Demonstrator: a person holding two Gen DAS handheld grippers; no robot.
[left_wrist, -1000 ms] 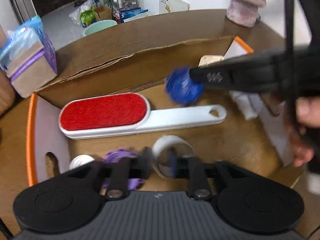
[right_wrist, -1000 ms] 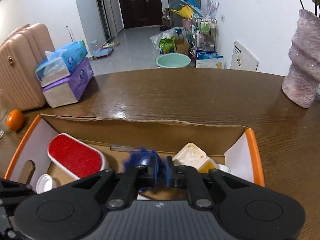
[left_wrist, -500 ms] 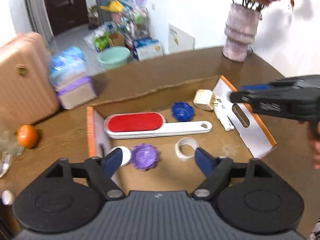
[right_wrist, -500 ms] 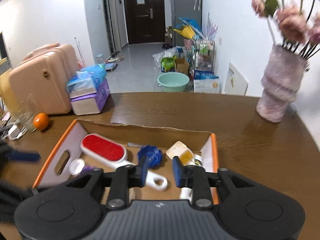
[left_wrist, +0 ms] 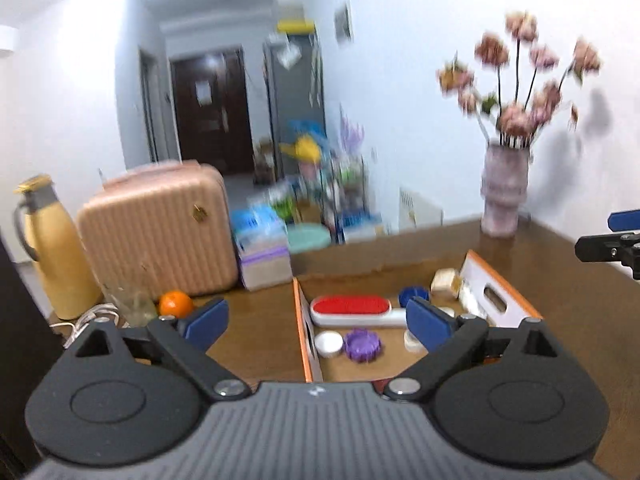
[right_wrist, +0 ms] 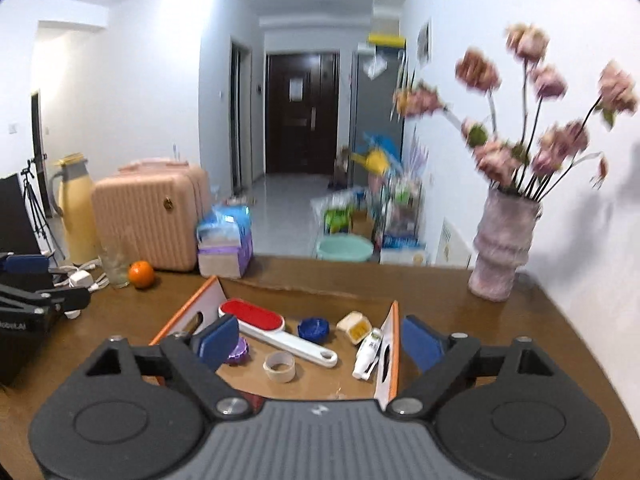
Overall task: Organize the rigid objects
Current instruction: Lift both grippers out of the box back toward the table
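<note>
An orange-edged cardboard box (right_wrist: 394, 344) sits on the brown table (right_wrist: 460, 320). In it lie a red lint brush (right_wrist: 256, 318) with a white handle, a blue cap (right_wrist: 314, 329), a purple cap (left_wrist: 362, 345), a white cap (left_wrist: 329, 343), a tape roll (right_wrist: 279, 366), a beige cube (right_wrist: 354, 326) and a white tube (right_wrist: 367, 354). My left gripper (left_wrist: 318, 326) is open and empty, held high behind the box. My right gripper (right_wrist: 320, 340) is open and empty above the box's near edge. Each shows at the other view's side.
A pink vase (right_wrist: 502, 248) with flowers stands at the back right. An orange (right_wrist: 141, 274), a glass (right_wrist: 110, 266), a tissue pack (right_wrist: 224, 250), a pink suitcase (right_wrist: 150, 220) and a yellow jug (right_wrist: 78, 216) are on the left.
Both grippers have lifted up and back from the box and opened wide. The right one let go of the blue cap, which now lies in the box.
</note>
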